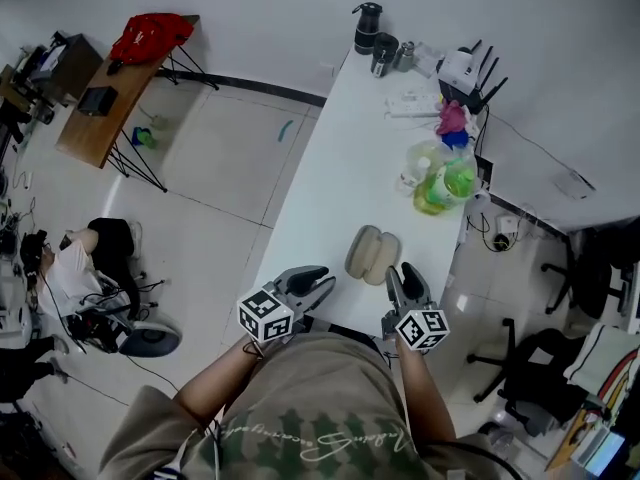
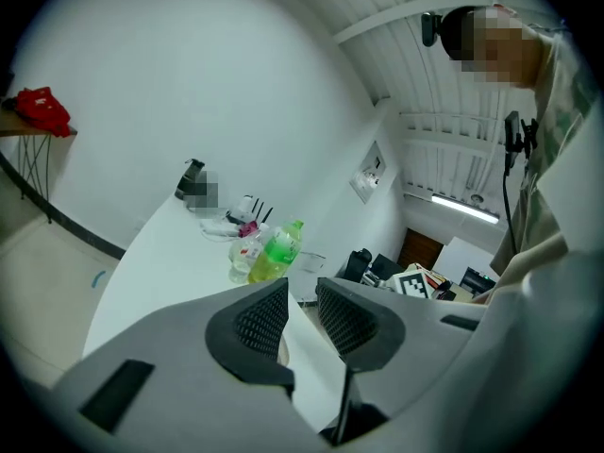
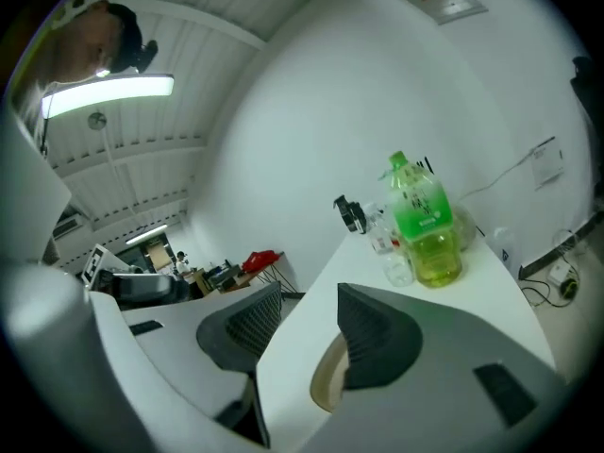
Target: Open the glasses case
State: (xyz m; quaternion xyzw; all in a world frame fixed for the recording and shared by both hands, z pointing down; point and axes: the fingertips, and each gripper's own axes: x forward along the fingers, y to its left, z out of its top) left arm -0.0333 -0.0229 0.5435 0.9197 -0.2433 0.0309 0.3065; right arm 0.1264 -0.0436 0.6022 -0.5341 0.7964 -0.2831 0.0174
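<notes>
The long white table (image 1: 330,168) filled the middle of the head view, with clutter only at its far end: a green bottle (image 1: 447,182) and some small items behind it. The near part was bare except for the case (image 1: 373,255), which sat close to the near edge, just ahead of the two grippers and between their lines of reach.

The case lay flat with two beige halves side by side, which read as the lid swung fully back. Whether glasses sat inside could not be made out. In the right gripper view a curve of its beige rim (image 3: 326,385) showed below the right-hand jaw, apart from the pads.

The left gripper (image 1: 322,282) hung over the table edge with its jaws spread and only the white tabletop showing in the gap. The right gripper (image 1: 400,273) was likewise spread and empty, touching nothing.

By these pictures the opening looked done. At most, drawing both grippers clear of the table seemed left.
</notes>
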